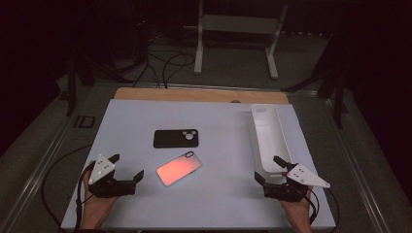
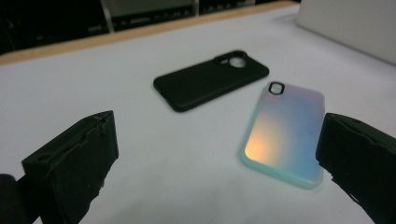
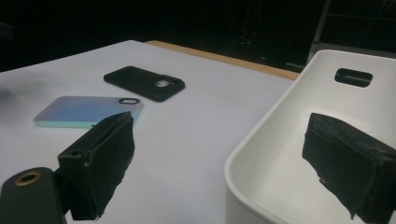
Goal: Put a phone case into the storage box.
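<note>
Iridescent phone case [image 1: 179,168] lies flat near the middle of the white table [image 1: 145,121], just in front of the black phone case [image 1: 176,138].
Long axis runs diagonally, camera cutout toward the white bin [image 1: 268,136]. Left gripper [image 1: 127,169] and right gripper [image 1: 266,169] both gape, empty; best to pinch across the short sides, squarely.

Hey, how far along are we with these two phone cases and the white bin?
Nothing looks done yet: the black case and the iridescent case both lie flat on the white table, and the white bin holds nothing visible. Nothing is in hand: the left gripper and right gripper are open, near the table's front edge. Handling both cases appears to remain.
</note>
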Tool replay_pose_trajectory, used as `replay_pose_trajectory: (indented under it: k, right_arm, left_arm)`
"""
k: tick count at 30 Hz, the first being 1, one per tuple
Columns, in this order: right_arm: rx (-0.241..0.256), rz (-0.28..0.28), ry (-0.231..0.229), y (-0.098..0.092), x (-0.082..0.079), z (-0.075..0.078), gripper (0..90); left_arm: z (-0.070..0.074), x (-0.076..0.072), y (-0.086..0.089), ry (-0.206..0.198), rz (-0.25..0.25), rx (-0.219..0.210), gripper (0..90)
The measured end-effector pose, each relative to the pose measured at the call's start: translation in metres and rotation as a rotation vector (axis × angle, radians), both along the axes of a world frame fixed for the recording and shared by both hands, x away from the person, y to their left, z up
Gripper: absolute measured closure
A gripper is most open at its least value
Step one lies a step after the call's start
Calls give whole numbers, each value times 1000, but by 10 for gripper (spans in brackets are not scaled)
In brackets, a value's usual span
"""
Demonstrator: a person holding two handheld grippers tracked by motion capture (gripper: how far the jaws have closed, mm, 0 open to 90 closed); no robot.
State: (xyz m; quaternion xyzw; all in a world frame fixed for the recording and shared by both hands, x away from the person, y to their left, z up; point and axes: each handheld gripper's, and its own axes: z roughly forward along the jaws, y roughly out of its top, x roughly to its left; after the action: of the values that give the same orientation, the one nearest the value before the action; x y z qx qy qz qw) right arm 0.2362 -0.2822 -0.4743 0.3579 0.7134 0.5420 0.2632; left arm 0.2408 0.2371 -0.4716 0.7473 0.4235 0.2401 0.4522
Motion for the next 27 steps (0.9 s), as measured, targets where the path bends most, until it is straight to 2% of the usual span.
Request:
replay_pose_trajectory:
  k: [2,6,10,11,15,18,19,20,23,27]
  right_arm:
    - [-1,-5,-1,-1,0,0,89]
    - [-4,-11,3,-1,0,0,90]
    - [-3,-20,7,-2,-1,-1,89]
    - [-1,-22,5,-3,0,-1,89]
    - [6,-30,9,-4,0,-1,90]
    - [1,-28,10,-3,0,-1,90]
    - [1,-27,11,-3,0,-1,89]
    - [1,-27,11,-3,0,-1,89]
    - [1,-28,12,-3,0,-1,90]
    - [1,-27,12,-3,0,-2,90]
  left_arm:
    - [1,2,-4,25,-15,15,0]
    - [3,5,-16,49,-45,53,0]
    - [5,11,-30,91,-78,113,0]
    - [5,12,-33,98,-86,117,0]
    - [2,25,-50,150,-98,160,0]
    - [-2,34,-59,193,-120,166,0]
    - [-3,38,-63,212,-132,180,0]
    - [-3,38,-63,212,-132,180,0]
    - [-7,47,-75,253,-173,224,0]
    - [-10,55,-84,279,-204,259,0]
